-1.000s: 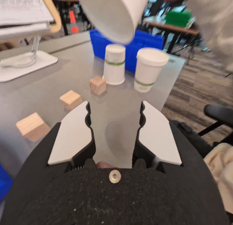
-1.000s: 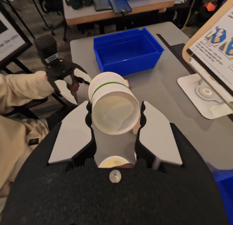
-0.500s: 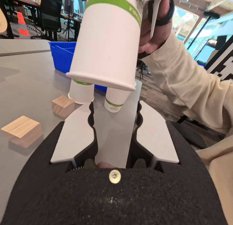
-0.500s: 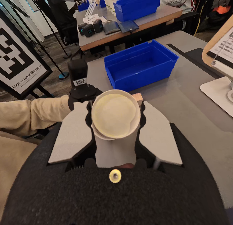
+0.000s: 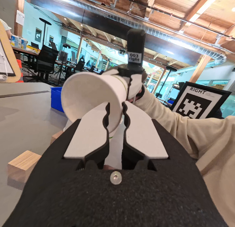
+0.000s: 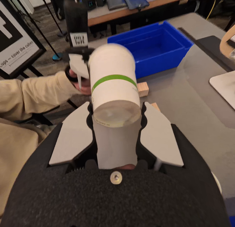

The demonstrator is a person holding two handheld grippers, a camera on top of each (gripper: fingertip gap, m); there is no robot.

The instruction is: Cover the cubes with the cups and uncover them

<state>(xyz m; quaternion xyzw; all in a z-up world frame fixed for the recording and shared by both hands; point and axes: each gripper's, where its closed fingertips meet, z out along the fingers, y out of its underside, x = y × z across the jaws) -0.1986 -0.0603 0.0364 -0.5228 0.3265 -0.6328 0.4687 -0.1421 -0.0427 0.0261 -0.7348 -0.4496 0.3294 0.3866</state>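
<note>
A white cup point(image 6: 113, 83) is held above the counter point(image 6: 178, 106), clamped at its base by the right hand-held gripper point(image 6: 116, 109). Its rim is pinched by the nearly closed left hand-held gripper point(image 5: 115, 106). Wooden cubes point(image 5: 24, 161) lie below.

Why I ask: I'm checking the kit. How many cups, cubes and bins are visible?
Cups: 3 (one held, two standing)
Cubes: 2
Bin: 1
Total: 6
</note>
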